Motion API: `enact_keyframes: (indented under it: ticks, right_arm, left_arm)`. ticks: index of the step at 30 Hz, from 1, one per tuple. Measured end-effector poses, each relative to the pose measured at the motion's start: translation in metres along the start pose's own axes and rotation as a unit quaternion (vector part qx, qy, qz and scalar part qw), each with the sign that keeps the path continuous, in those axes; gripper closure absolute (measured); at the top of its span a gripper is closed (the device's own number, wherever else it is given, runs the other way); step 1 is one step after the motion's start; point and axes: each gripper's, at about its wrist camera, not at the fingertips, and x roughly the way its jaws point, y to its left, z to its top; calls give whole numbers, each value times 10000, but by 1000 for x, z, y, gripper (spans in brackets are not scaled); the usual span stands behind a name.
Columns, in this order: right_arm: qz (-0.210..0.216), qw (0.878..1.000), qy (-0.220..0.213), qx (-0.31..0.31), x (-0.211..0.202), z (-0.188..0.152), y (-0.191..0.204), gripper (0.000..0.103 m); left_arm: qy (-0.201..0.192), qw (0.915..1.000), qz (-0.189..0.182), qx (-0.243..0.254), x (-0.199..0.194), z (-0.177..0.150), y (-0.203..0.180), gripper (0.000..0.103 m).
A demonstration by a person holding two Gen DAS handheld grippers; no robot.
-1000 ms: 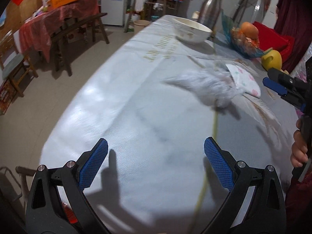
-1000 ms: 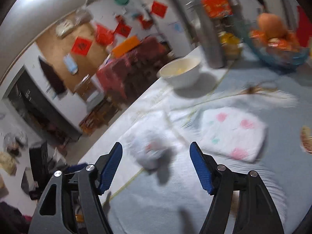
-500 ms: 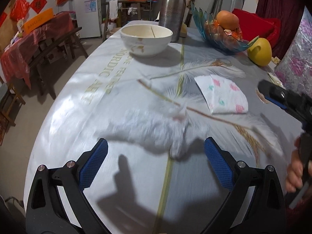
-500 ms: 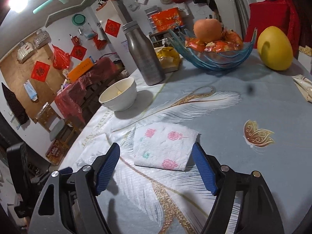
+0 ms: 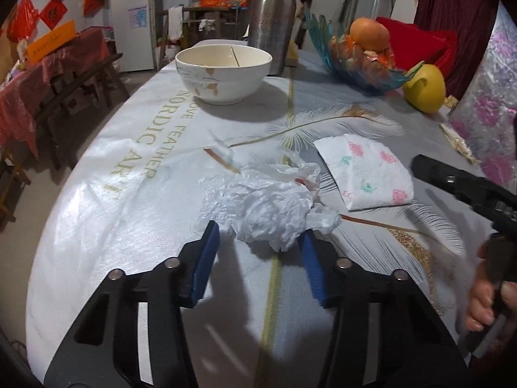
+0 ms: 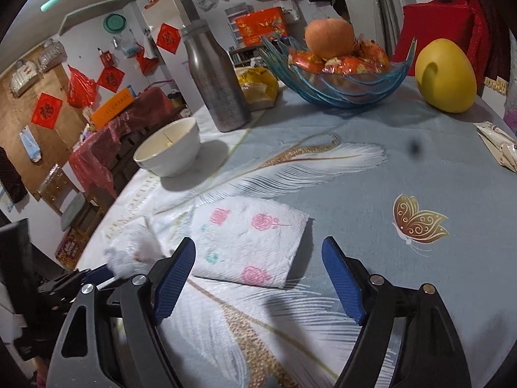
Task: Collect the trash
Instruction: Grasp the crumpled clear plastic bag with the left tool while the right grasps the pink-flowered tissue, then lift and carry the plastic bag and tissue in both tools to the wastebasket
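Observation:
A crumpled white plastic bag (image 5: pixel 268 207) lies on the feather-print tablecloth (image 5: pixel 135 226). My left gripper (image 5: pixel 260 231) has its blue pads on either side of the bag's near end. Its jaws are closing: the right pad touches the bag, and a small gap shows at the left pad. A folded paper napkin (image 6: pixel 248 242) with pink flowers lies flat just right of the bag. My right gripper (image 6: pixel 258 244) hangs open over the napkin's near edge, its jaws wider than the napkin and not touching it. In the right wrist view the bag (image 6: pixel 135 249) shows at the lower left.
A white bowl (image 5: pixel 223 74), a steel flask (image 5: pixel 273 16), a blue glass fruit bowl (image 5: pixel 355 61) and a yellow fruit (image 5: pixel 425 89) stand at the back. A small wrapper (image 6: pixel 497 145) lies at the right edge. The table rim curves away on the left; a hand (image 5: pixel 484 297) is at the right.
My left gripper came forward to the bag and its jaws narrowed from wide apart to close around it. My right gripper swung off the bag and settled over the napkin.

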Motion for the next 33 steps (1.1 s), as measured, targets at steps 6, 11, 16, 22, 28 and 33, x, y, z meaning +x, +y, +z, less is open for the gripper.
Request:
enact_keyframes:
  ticks: [6,11,16,22,28,33]
  right_arm:
    - [-194,9996,196,-18,23,0,0,24]
    - [-225,9992,274,-208,32,-1,7,37]
    - [-93,9991,317,-284,30,-2,13,92]
    - [250,9995,-114,-162,1,4,15,94]
    - [583,9976,-351,-162,-23,4,21,94]
    - [856,9940,-616,-285,-47,-2,34,94]
  left_arm:
    - [-145,9997,-179,-47,-5,-1,2,55]
    - [-165,9995,-249,-61,-6,-1,1,55]
    - [-241,9990,-355,-158,-10,-1,5,55]
    - [-359,9985,-320,-277,-27,-5,13,55]
    - [-600,9972,-209,-405,-63,-5,21,55]
    - [-753,9961,-44,-455,-90,-14,24,55]
